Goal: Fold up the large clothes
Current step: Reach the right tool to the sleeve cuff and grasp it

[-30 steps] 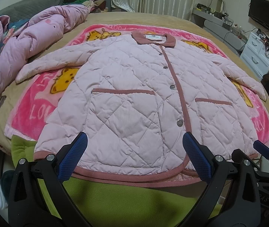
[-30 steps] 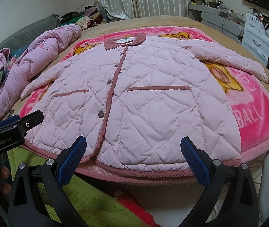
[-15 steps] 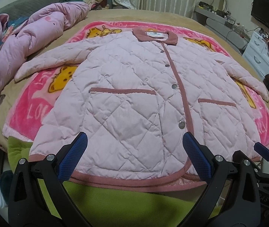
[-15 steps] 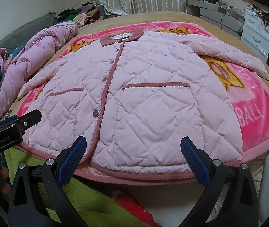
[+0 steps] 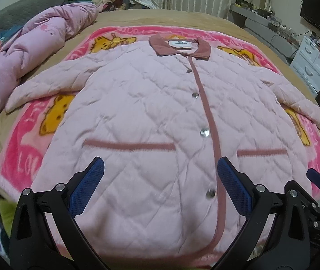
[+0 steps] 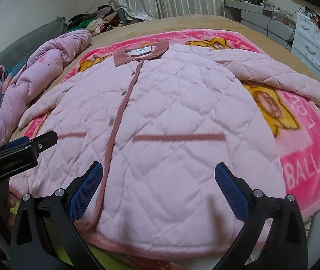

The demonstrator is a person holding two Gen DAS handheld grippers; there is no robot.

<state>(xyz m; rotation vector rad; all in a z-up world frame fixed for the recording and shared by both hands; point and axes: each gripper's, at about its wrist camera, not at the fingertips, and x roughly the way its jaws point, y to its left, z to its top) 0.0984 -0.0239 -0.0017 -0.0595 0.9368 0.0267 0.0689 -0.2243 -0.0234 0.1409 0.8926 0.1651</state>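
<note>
A pale pink quilted jacket (image 5: 151, 121) with a dusty-rose collar, placket and pocket trims lay face up and buttoned, directly ahead of both claws, spread on a bright pink cartoon-print fleece blanket (image 5: 25, 155) over the tan bed. The left gripper (image 5: 160, 186) hung above the lower front panel with its blue-padded fingers spread wide and nothing between them; the rose placket ran just inside its right finger. The right gripper (image 6: 158, 189) was likewise spread and empty over the other front panel, the placket passing by its left finger. One sleeve (image 5: 47, 83) stretched out ahead and to the left of the left claw, the other sleeve (image 6: 279, 78) ahead and to the right of the right claw. A crumpled pink duvet (image 5: 32, 45) sat far off to the left.

The jacket would probably behave as soft, puffy and fairly light, bulky rather than limp, so folds would likely spring back unless pressed. Its smooth shell might slip in a shallow pinch. Better holds appeared to be the corded hem, the sleeve cuffs or the shoulder seams, where the layers are thin enough to fit between the pads.
</note>
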